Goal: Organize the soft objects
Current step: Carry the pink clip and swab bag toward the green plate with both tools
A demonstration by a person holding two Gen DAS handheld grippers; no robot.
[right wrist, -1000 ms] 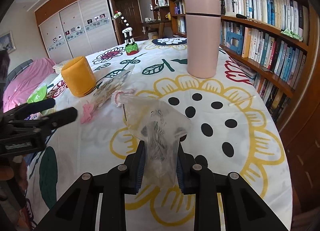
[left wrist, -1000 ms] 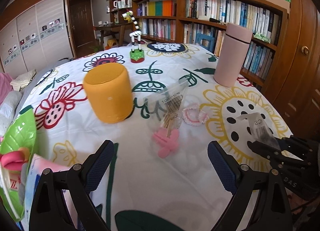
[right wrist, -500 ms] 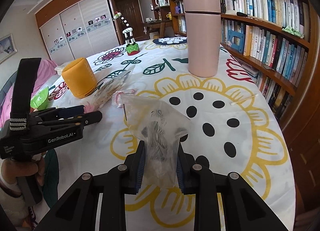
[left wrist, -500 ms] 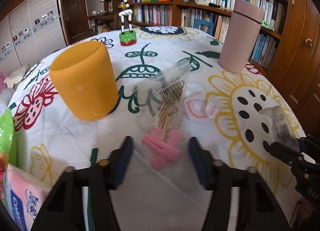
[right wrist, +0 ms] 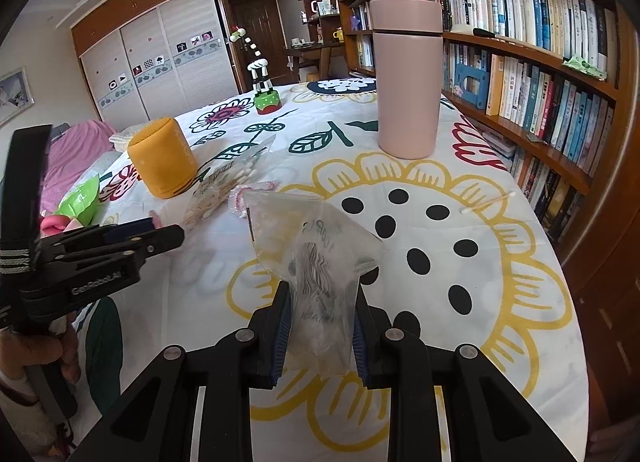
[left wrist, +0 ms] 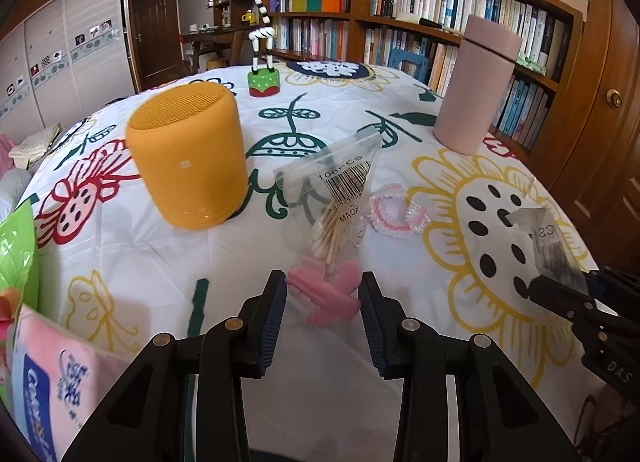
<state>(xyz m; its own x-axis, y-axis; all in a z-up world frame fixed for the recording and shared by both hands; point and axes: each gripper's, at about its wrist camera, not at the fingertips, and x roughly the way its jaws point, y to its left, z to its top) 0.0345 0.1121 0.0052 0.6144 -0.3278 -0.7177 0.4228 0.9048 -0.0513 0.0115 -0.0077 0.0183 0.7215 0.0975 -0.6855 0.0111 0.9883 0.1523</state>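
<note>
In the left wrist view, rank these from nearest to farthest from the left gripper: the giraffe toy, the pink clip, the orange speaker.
1. Pink clip: between the fingers of the left gripper.
2. Orange speaker: ahead, to the left.
3. Giraffe toy: far side of the table, behind the speaker.

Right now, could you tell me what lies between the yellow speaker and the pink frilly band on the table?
In the left wrist view, a clear bag of cotton swabs lies between the yellow speaker and the pink frilly band.

Both wrist views look low across the tablecloth point(left wrist: 160, 262), sharing the yellow speaker point(right wrist: 162, 158).
</note>
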